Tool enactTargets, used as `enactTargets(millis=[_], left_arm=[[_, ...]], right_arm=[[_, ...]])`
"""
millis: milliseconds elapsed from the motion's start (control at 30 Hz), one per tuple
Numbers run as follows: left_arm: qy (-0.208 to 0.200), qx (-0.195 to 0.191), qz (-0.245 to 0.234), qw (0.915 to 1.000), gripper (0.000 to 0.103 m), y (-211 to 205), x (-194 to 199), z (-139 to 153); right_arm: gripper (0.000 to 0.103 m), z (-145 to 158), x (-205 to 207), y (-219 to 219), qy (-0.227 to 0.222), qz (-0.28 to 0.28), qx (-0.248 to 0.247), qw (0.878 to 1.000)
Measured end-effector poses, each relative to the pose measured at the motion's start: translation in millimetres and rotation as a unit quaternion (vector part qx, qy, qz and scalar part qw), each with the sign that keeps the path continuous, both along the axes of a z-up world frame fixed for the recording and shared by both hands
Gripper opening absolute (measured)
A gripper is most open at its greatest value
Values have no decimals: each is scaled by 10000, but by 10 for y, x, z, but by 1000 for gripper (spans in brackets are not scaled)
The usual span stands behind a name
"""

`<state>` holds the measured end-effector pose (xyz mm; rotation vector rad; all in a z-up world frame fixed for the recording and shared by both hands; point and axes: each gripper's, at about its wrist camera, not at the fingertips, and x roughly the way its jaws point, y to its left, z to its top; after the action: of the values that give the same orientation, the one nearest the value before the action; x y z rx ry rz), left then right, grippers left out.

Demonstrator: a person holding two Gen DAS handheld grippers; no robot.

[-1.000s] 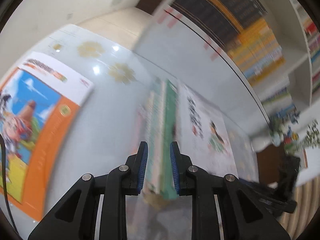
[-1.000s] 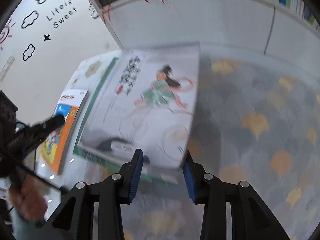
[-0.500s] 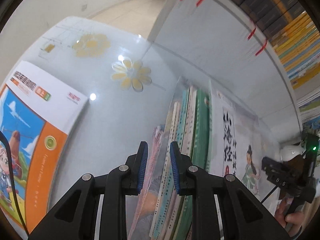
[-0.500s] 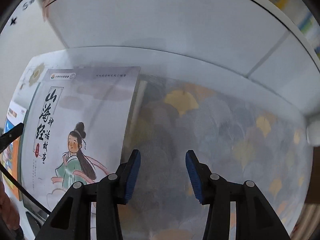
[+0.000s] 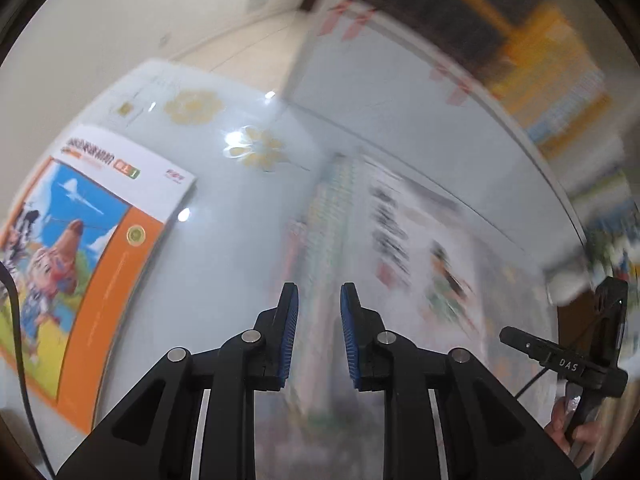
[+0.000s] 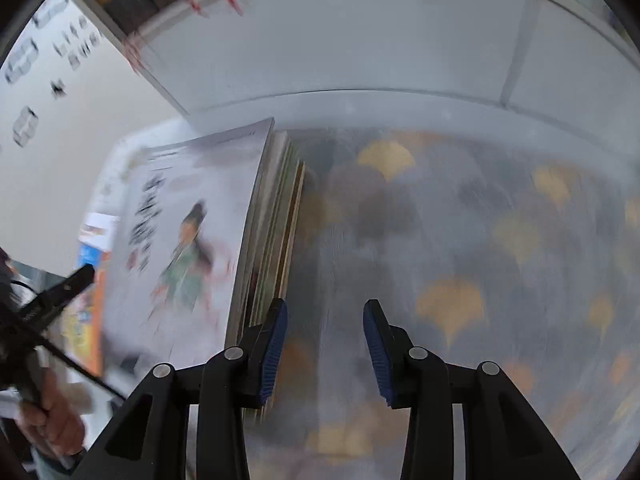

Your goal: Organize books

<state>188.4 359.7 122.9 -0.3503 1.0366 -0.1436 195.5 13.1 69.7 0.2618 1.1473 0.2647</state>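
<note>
A stack of thin books point(image 6: 276, 216) lies on the glass table, and its top book has a white cover point(image 6: 180, 248) with a figure in green. In the left wrist view the same stack point(image 5: 332, 216) is blurred, just ahead of my left gripper point(image 5: 316, 308). That gripper's jaws stand a narrow gap apart with nothing in them. My right gripper point(image 6: 325, 320) is closing with nothing between its pads. Its left finger point(image 6: 276, 332) is against the right side of the stack. An orange and blue book point(image 5: 80, 256) lies apart at the left.
The table point(image 6: 480, 240) has a leaf and flower pattern under glass. A white cabinet front point(image 6: 360, 40) with shelves of books above runs along the table's far edge. A hand holds the other gripper at the lower left point(image 6: 76, 280) and lower right point(image 5: 560, 356).
The left gripper has drawn back from over the stack's edge, and the view has blurred. The right gripper has shifted right along the stack's side, with its jaws narrower than half a second ago.
</note>
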Motion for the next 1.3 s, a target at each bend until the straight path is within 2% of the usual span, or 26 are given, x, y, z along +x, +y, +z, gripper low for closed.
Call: enactTargets(millis=[67, 100, 167, 233, 300, 400, 533, 733, 900, 933, 967, 1000, 1033, 1100, 1233, 1300], left_arm=[[-183, 5, -363, 9992, 23, -316, -332, 137], [-218, -20, -501, 9985, 23, -434, -401, 156], [-283, -21, -1026, 9943, 23, -832, -745, 235], [-329, 72, -1279, 9912, 23, -1103, -998, 282], [-288, 100, -1387, 9899, 23, -1332, -1162, 289], [-337, 119, -1480, 9883, 23, -1709, -1384, 362], [-678, 387, -1563, 9846, 23, -2254, -1605, 602], [-903, 497, -1462, 9839, 24, -2815, -1869, 869], [-1114, 838, -1295, 9817, 37, -3135, -2058, 1028], [-1199, 949, -1224, 9806, 52, -3188, -2107, 1065], [-1301, 1027, -1144, 9795, 62, -3234, -2159, 1104], [-1395, 1029, -1086, 9789, 80, -3259, -2196, 1128], [-1573, 1004, -988, 9775, 83, -3278, -2260, 1169], [-1760, 1068, -859, 9748, 83, -3332, -2340, 1215], [-1546, 1277, -998, 9746, 83, -3495, -2364, 1191], [-1577, 1458, -994, 9716, 83, -3550, -2404, 1215]], right_arm=[[42, 18, -410, -173, -141, -30, 330, 9994], [42, 32, -619, -252, -240, -86, 345, 9991], [42, 70, -984, -389, -465, -219, 119, 9986], [42, 161, -1321, -556, -720, -589, -492, 9944], [42, 288, -1638, -779, -1054, -900, -924, 9860], [44, 482, -2006, -1183, -1356, -1284, -928, 9780], [46, 671, -2213, -1567, -1423, -1599, -1094, 9707], [49, 843, -2508, -1908, -1469, -1690, -1267, 9663], [53, 994, -2766, -2141, -1647, -1658, -1247, 9643], [54, 1010, -2791, -2178, -1684, -1656, -1246, 9637], [54, 1031, -2821, -2219, -1715, -1663, -1268, 9627], [54, 1038, -2860, -2259, -1736, -1668, -1267, 9623], [54, 1041, -2865, -2290, -1752, -1644, -1240, 9628], [54, 1031, -2898, -2361, -1756, -1615, -1162, 9641], [55, 998, -2923, -2459, -1746, -1558, -1076, 9663], [55, 1010, -2958, -2487, -1794, -1564, -1055, 9655]])
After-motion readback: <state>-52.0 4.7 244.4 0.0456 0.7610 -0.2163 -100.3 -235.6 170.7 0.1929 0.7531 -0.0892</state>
